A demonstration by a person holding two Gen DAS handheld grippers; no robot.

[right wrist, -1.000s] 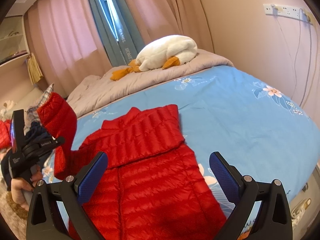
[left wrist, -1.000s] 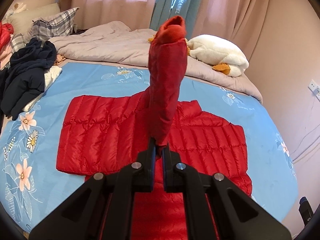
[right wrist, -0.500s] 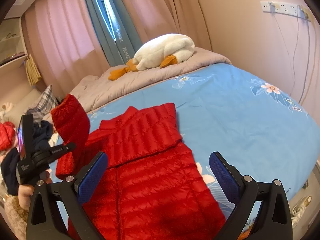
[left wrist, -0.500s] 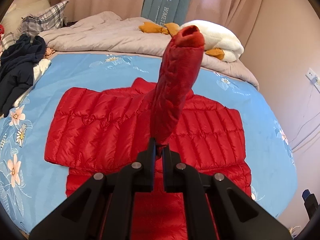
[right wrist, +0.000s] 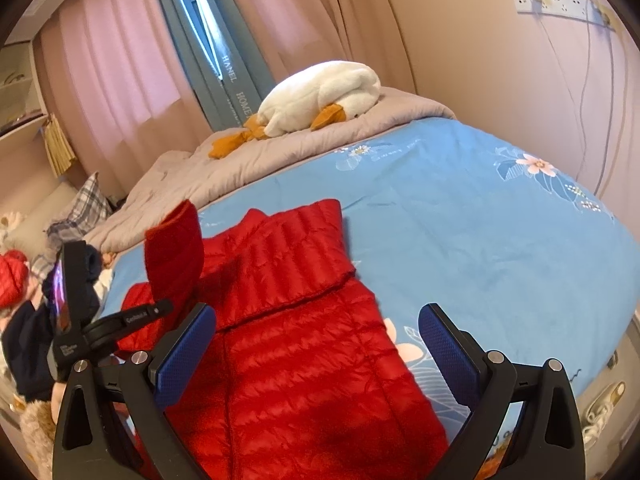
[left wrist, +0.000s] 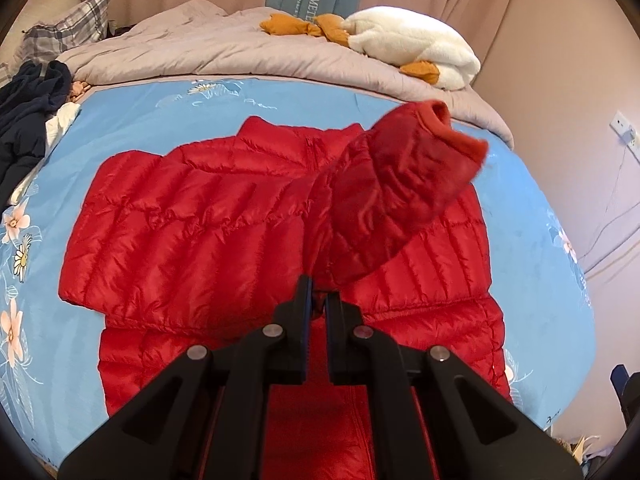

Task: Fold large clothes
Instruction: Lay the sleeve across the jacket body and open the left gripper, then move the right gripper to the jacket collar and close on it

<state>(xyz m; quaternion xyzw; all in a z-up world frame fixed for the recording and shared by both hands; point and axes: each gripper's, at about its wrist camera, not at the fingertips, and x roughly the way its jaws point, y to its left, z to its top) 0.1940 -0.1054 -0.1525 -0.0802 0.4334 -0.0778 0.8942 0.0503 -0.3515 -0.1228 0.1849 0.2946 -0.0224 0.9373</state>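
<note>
The red down jacket point(left wrist: 248, 216) lies flat on the blue floral sheet of the bed point(right wrist: 460, 216), collar toward the far edge where the grey duvet point(left wrist: 224, 52) and a plush goose point(right wrist: 324, 92) rest. One sleeve is already folded across the chest.

Your left gripper point(left wrist: 316, 300) is clenched on the other sleeve point(left wrist: 400, 188), holding it lifted above the jacket body with the cuff point(left wrist: 456, 132) tilted toward the right-hand edge of the bed. Your right gripper point(right wrist: 316, 356) is released, jaws spread wide, hovering over the jacket's lower half near the bed's near edge; it holds nothing.

Step in hand, as judged: lay the lifted sleeve across the chest.

- Carry the sleeve over the body until the cuff lies inside the jacket's outline, on top of the sleeve already folded.
- Lower before releasing. Down fabric is slippery and springy, so a drop from height will likely let the sleeve slide off.
- Keep the fold line at the shoulder seam straight.
- If the body shifts, press the hem with the right gripper.
</note>
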